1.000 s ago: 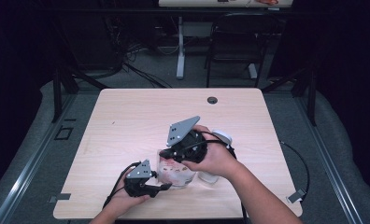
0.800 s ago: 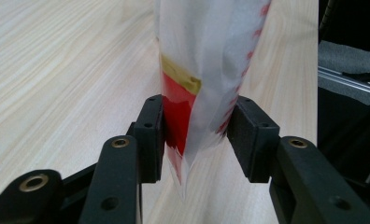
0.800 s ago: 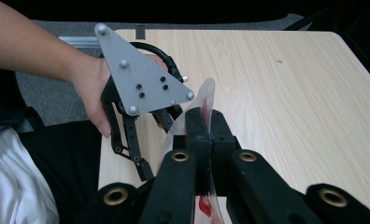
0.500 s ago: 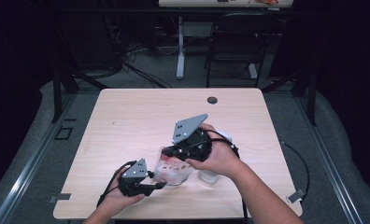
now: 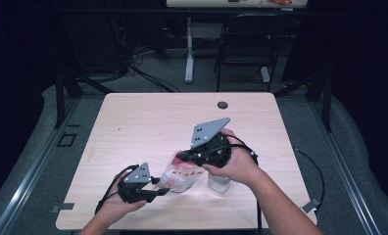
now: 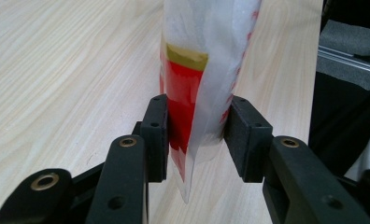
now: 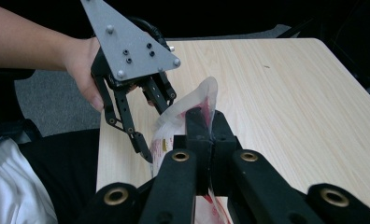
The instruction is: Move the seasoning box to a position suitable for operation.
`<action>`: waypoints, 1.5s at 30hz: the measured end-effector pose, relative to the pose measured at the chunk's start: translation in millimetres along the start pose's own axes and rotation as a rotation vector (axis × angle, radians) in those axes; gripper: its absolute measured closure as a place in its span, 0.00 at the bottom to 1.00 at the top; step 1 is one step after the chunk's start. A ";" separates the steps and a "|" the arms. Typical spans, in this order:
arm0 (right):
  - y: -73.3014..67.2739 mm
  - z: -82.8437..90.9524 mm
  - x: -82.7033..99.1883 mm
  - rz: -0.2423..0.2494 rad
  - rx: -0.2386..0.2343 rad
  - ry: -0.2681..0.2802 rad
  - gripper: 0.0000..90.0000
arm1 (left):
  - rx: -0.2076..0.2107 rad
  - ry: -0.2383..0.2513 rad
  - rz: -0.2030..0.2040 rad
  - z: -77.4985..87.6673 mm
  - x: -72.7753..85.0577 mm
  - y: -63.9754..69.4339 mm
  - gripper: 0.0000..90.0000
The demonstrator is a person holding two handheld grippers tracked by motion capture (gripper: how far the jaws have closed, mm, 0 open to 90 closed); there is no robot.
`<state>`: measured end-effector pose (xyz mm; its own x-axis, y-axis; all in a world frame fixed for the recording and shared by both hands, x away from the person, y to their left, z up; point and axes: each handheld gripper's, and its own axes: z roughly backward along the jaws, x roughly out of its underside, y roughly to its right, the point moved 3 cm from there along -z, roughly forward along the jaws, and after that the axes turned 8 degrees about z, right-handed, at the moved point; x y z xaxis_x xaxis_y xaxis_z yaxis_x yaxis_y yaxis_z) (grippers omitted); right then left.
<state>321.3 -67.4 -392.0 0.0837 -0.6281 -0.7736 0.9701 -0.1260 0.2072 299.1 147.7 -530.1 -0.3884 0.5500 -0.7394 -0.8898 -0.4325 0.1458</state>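
- Clear plastic pouch with red print and a red-and-yellow item inside (image 5: 182, 175) sits between the two grippers, near the table's close edge; it looks lifted or tilted, whether its lower end rests on the wood is hard to tell.
- Left gripper view: pouch (image 6: 199, 79) runs straight ahead from the pads, long axis along the jaws' line of sight, its near edge hanging down between them.
- Left gripper (image 6: 197, 133): jaws have just been closing with the pouch between them; left pad looks in contact with the red part, right pad is at the film's edge, a firm pinch isn't clear, so not yet a confirmed grasp.
- Right gripper (image 7: 205, 122): jaws clenched together on the pouch's top film; pouch (image 7: 183, 123) bulges up and to the left of the fingertips.
- Key relation, by my read: both grippers share one pouch at opposite ends, right at the upper rim, left at the lower side; a pull apart or an opening of the mouth turns on the left pinch holding.
- Left gripper (image 7: 157, 128) shows in the right gripper view too, tips down at the pouch.
- White object (image 5: 217, 182) just beside the right hand (image 5: 241, 164), mostly covered, can't identify.
- Light wooden table (image 5: 148, 122); pouch contents and print unreadable.
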 end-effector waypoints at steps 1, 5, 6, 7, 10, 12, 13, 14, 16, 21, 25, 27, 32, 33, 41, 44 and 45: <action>0.2 0.9 0.8 -0.001 0.003 0.005 1.00 | 0.000 -0.008 -0.002 1.4 -0.9 0.0 0.70; -0.1 3.6 4.3 -0.011 0.010 0.025 1.00 | -0.014 -0.026 -0.014 5.3 -4.1 -0.9 0.70; 0.0 4.2 5.5 -0.015 0.011 0.034 1.00 | -0.016 -0.027 -0.010 6.0 -4.6 -0.9 0.70; 0.2 4.6 6.4 -0.018 0.013 0.037 1.00 | -0.015 -0.029 -0.009 6.5 -4.9 -1.1 0.71; 0.8 5.6 9.4 -0.025 0.016 0.043 1.00 | -0.016 -0.034 -0.011 7.8 -5.6 -1.7 0.71; 1.2 6.0 11.5 -0.029 0.021 0.046 1.00 | -0.018 -0.041 -0.013 8.9 -5.9 -2.4 0.71; 1.4 6.2 12.6 -0.031 0.024 0.047 1.00 | -0.017 -0.041 -0.011 9.2 -5.9 -2.5 0.71; 1.6 6.0 13.9 -0.038 0.022 0.053 1.00 | -0.016 -0.046 -0.013 9.5 -5.9 -2.9 0.71; 2.1 5.6 15.8 -0.042 0.022 0.051 1.00 | -0.014 -0.047 -0.008 9.2 -5.6 -3.3 0.72; 3.1 5.1 22.1 -0.054 0.023 0.051 1.00 | -0.014 -0.059 -0.010 11.7 -5.1 -5.5 0.72; 4.6 4.5 27.4 -0.068 0.024 0.054 1.00 | -0.018 -0.064 -0.008 13.9 -4.8 -7.6 0.72; 5.0 3.9 29.5 -0.073 0.026 0.052 1.00 | -0.019 -0.063 -0.007 13.9 -4.2 -8.7 0.73; 5.0 1.4 35.4 -0.083 0.027 0.047 1.00 | -0.011 -0.070 0.000 13.3 -1.6 -10.3 0.73; 5.1 1.0 37.0 -0.082 0.029 0.042 1.00 | -0.010 -0.069 0.005 13.1 -1.4 -10.3 0.73; 4.5 0.1 43.8 -0.092 0.032 0.049 1.00 | -0.008 -0.071 0.007 15.2 -1.7 -13.0 0.74; 4.0 1.2 44.7 -0.093 0.034 0.053 1.00 | -0.011 -0.080 0.000 17.2 -3.4 -13.1 0.74; 4.1 1.7 45.1 -0.093 0.034 0.055 1.00 | -0.008 -0.079 0.001 17.7 -4.2 -12.9 0.74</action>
<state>328.6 -97.4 -425.0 0.0071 -0.5696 -0.8219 0.9660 -0.2084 0.1528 308.0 163.6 -517.2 -0.4069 0.6041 -0.6852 -0.8877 -0.4383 0.1408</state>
